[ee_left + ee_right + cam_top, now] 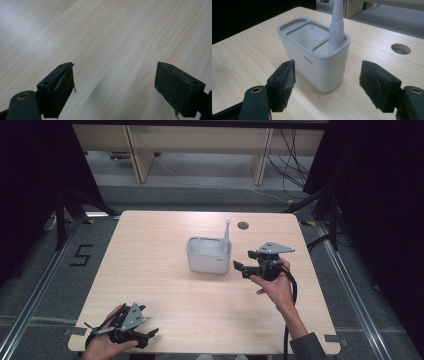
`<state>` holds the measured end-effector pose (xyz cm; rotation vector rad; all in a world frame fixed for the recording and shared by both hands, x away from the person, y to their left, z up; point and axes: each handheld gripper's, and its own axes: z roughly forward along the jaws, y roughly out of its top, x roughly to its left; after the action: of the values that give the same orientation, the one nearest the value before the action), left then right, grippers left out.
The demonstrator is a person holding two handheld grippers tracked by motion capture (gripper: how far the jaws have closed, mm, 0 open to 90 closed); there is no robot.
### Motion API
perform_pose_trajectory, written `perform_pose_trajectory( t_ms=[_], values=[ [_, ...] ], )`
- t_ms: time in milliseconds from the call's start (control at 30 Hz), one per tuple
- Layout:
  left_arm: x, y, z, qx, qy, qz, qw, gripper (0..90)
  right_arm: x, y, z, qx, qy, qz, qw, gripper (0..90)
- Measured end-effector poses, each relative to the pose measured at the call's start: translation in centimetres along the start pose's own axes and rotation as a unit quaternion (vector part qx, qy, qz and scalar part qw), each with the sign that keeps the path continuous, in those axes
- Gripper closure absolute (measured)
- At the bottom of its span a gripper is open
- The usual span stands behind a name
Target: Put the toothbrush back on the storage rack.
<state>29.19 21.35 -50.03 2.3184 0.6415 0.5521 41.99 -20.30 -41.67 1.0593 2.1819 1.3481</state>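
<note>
Right gripper view has the right gripper (327,85) with jaws apart just short of the white holder (314,57), nothing between them. A toothbrush (336,27) stands in its end compartment. Left gripper (115,87) jaws gape over bare surface (112,37).

The tabletop (165,285) is seen from a fixed high view above its near edge, faced forward and down, with floor and furniture beyond the far edge taken in. The left gripper view is set close over bare wood near the near left corner, looking steeply down. The right gripper view is held low near the right edge, aimed across at the grey holder (317,62), which is shared with the high view (208,255).
</note>
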Motion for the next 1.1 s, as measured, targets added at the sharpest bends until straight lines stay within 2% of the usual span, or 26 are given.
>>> perform_pose_trajectory(
  t_ms=[33, 100, 133, 167, 200, 233, 267, 300, 333, 367, 400, 433, 467, 533, 567, 633, 667, 733, 800, 933, 967, 1000, 1033, 1067, 1100],
  values=[
    [-0.1, 0.0, 0.1, -0.005, -0.001, -0.006, 1.0, 15.4, 0.1, -0.2, 0.0, 0.002, 0.006, 0.006, 1.0, 29.0],
    [-0.1, 0.0, 0.1, -0.005, 0.0, -0.006, 1.0, 15.4, 0.1, -0.6, -0.2, 0.005, -0.001, -0.001, 1.0, 28.7],
    [-0.1, 0.0, 0.1, -0.005, 0.0, -0.006, 1.0, 15.4, 0.1, -0.8, -0.2, 0.006, 0.009, 0.008, 0.9999, 28.5],
    [-0.1, 0.0, 0.1, -0.005, 0.0, -0.005, 1.0, 15.4, 0.0, -0.9, -0.3, 0.004, 0.0, -0.005, 1.0, 28.2],
    [-0.1, 0.0, 0.1, -0.004, -0.001, -0.006, 1.0, 15.4, 0.2, -1.1, -0.3, 0.007, 0.01, 0.005, 0.9999, 27.9],
    [0.0, 0.0, 0.0, -0.001, 0.0, -0.001, 1.0, 15.4, 0.2, -1.2, -0.4, 0.008, 0.004, 0.003, 1.0, 27.6],
    [0.0, 0.0, 0.0, 0.002, 0.001, 0.003, 1.0, 15.5, 0.3, -1.4, -0.4, 0.006, 0.008, 0.003, 0.9999, 27.5],
    [0.0, 0.0, 0.0, 0.001, 0.001, 0.002, 1.0, 15.4, 0.5, -1.5, -0.4, 0.008, 0.008, 0.013, 0.9998, 26.9],
    [-0.1, 0.0, 0.1, -0.005, -0.001, -0.006, 1.0, 15.4, 0.4, -1.6, -0.6, 0.013, 0.006, -0.001, 0.9999, 25.8],
    [0.0, 0.0, 0.1, -0.005, -0.001, -0.006, 1.0, 15.4, 0.5, -1.7, -0.5, 0.01, 0.012, 0.007, 0.9999, 25.0],
    [0.0, 0.0, 0.0, -0.005, -0.001, -0.005, 1.0, 15.4, 0.7, -1.8, -0.7, 0.019, 0.008, 0.012, 0.9997, 24.7],
    [-0.1, 0.0, 0.0, -0.006, 0.0, -0.005, 1.0, 15.4, 0.8, -1.9, -0.6, 0.013, 0.009, 0.012, 0.9998, 24.6],
    [0.0, 0.0, 0.0, 0.0, 0.0, 0.001, 1.0, 15.4, 0.7, -2.0, -0.7, 0.016, 0.008, -0.002, 0.9998, 24.3],
    [-0.1, 0.0, 0.0, -0.006, -0.001, -0.006, 1.0, 15.4, 1.1, -2.2, -0.8, 0.02, 0.013, 0.017, 0.9996, 23.2],
    [-0.1, 0.0, 0.0, -0.005, -0.001, -0.006, 1.0, 15.4, 1.0, -2.3, -0.9, 0.019, 0.01, -0.002, 0.9998, 23.1],
    [0.0, 0.0, -0.1, 0.0, 0.001, 0.002, 1.0, 15.4, 1.4, -2.6, -1.0, 0.021, 0.017, 0.011, 0.9996, 23.2],
    [-0.1, 0.0, 0.0, -0.007, 0.0, -0.006, 1.0, 15.4, 1.4, -2.7, -1.1, 0.018, 0.012, 0.0, 0.9998, 23.1],
    [-0.1, 0.0, 0.0, -0.006, -0.001, -0.006, 1.0, 15.4, 1.8, -3.1, -1.1, 0.02, 0.019, 0.01, 0.9996, 23.1],
    [0.0, 0.0, 0.0, 0.001, 0.001, 0.002, 1.0, 15.4, 1.9, -3.4, -1.1, 0.019, 0.024, 0.003, 0.9995, 23.1],
    [0.0, 0.0, 0.0, 0.0, 0.001, 0.002, 1.0, 15.4, 2.4, -4.0, -1.1, 0.027, 0.025, 0.013, 0.9992, 23.2],
    [-0.1, 0.0, 0.1, -0.006, 0.0, -0.006, 1.0, 15.4, 2.4, -4.2, -1.0, 0.026, 0.026, 0.007, 0.9993, 23.1],
    [0.0, 0.0, 0.0, 0.0, 0.0, 0.001, 1.0, 15.4, 2.4, -4.4, -1.1, 0.029, 0.023, 0.0, 0.9993, 23.2],
    [0.0, 0.0, 0.0, -0.002, 0.0, -0.001, 1.0, 15.4, 2.6, -4.5, -1.1, 0.035, 0.026, 0.008, 0.999, 23.2],
    [0.0, 0.0, 0.0, 0.001, 0.001, 0.003, 1.0, 15.4, 2.6, -4.6, -1.1, 0.033, 0.023, 0.003, 0.9992, 23.2],
    [0.0, 0.0, 0.0, 0.001, 0.001, 0.002, 1.0, 15.4, 2.7, -4.8, -1.2, 0.037, 0.026, 0.009, 0.9989, 23.2]
  ],
)
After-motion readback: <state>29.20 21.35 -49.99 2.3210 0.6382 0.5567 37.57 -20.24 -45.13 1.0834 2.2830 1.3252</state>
